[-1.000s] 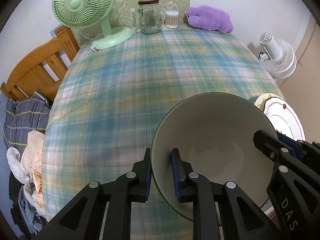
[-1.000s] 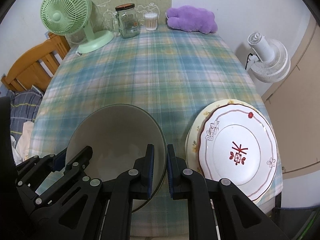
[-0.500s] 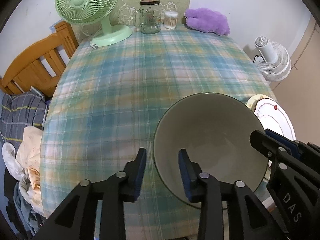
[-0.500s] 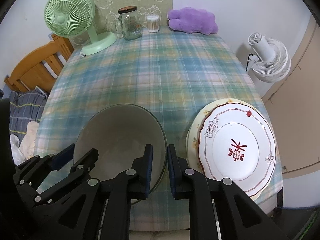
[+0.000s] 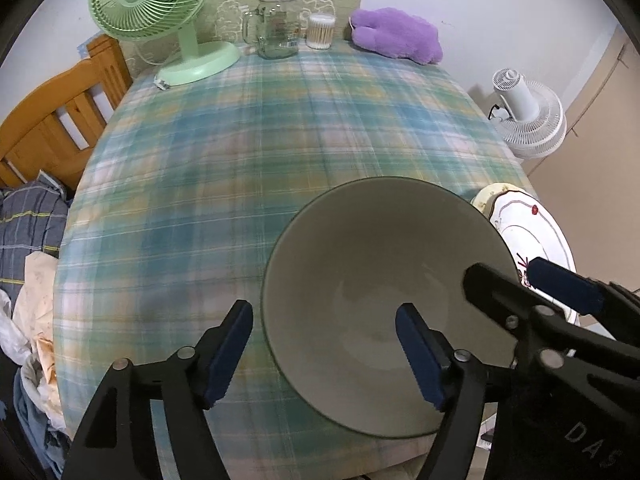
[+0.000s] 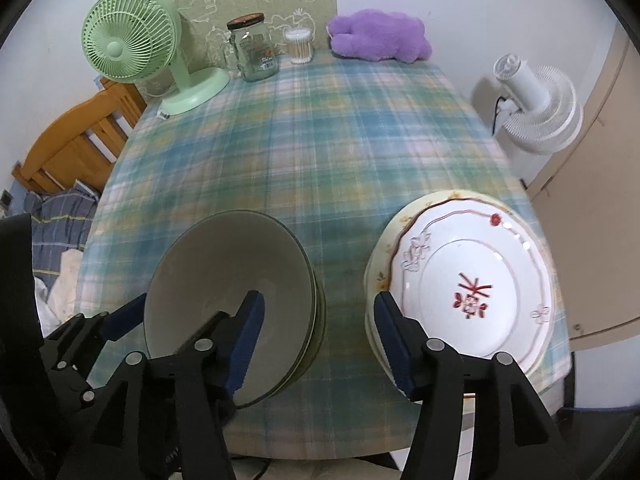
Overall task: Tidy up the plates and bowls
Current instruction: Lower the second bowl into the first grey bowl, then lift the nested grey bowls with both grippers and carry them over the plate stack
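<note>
1. Straddling opposite rims of the grey-green ceramic bowl point(image 5: 384, 292), left gripper point(image 5: 326, 354) and right gripper point(image 6: 318, 330) are opening, pads clear.
2. Bowl sits mouth-up, seemingly stacked on another.
3. Floral white plates point(image 6: 472, 288) lie just right of the right gripper.

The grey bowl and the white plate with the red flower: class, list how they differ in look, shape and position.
The grey bowl is deep and plain; the white plate is shallow, with a red flower and a scalloped red rim line. The bowl sits left, nested in another bowl; the plate sits right, atop a cream plate. Both rest upright on the plaid tablecloth, near its front edge.
</note>
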Action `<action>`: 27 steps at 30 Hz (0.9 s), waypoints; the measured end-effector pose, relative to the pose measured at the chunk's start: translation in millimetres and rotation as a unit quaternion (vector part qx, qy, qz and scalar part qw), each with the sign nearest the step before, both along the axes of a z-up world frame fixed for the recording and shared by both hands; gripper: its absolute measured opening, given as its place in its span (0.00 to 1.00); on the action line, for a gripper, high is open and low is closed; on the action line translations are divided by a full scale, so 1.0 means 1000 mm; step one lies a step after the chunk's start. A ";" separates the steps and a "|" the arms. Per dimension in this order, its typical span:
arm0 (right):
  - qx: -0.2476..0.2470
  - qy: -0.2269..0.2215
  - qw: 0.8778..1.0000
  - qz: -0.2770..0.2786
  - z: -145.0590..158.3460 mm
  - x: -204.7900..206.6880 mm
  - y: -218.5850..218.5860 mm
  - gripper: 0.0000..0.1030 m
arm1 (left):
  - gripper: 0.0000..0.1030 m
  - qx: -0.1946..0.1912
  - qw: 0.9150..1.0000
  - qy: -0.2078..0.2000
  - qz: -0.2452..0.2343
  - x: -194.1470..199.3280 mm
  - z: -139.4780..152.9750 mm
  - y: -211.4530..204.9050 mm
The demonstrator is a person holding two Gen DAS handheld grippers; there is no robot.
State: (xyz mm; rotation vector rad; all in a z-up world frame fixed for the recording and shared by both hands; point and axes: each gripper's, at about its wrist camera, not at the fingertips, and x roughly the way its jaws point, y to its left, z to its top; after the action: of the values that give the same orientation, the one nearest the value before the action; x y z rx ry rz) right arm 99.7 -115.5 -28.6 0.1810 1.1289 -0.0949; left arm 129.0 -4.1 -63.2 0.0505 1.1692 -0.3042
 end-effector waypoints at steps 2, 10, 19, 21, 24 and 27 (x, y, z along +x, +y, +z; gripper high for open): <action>0.013 0.006 1.000 0.002 -0.006 0.003 -0.002 0.62 | 0.77 0.003 1.000 0.006 0.003 0.002 -0.003 -0.001; 0.055 0.032 0.998 0.019 -0.031 0.018 -0.006 0.62 | 0.79 0.022 0.999 0.024 0.026 0.010 -0.015 -0.003; 0.101 0.057 0.992 0.041 -0.054 0.036 -0.016 0.62 | 0.79 0.051 0.997 0.035 0.049 0.014 -0.022 -0.011; 0.110 0.063 0.991 0.044 -0.059 0.039 -0.016 0.60 | 0.79 0.057 0.996 0.037 0.052 0.016 -0.024 -0.013; 0.121 0.072 0.989 0.049 -0.066 0.043 -0.016 0.49 | 0.79 0.065 0.996 0.040 0.053 0.017 -0.027 -0.014; 0.135 0.074 0.986 0.057 -0.071 0.047 -0.014 0.47 | 0.79 0.063 0.996 0.042 0.051 0.019 -0.028 -0.012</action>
State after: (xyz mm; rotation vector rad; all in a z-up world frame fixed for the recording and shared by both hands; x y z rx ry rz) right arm 147.0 -129.5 -99.6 0.3546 1.2964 0.1499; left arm 147.9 -16.2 -90.8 0.0884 1.2687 -0.1425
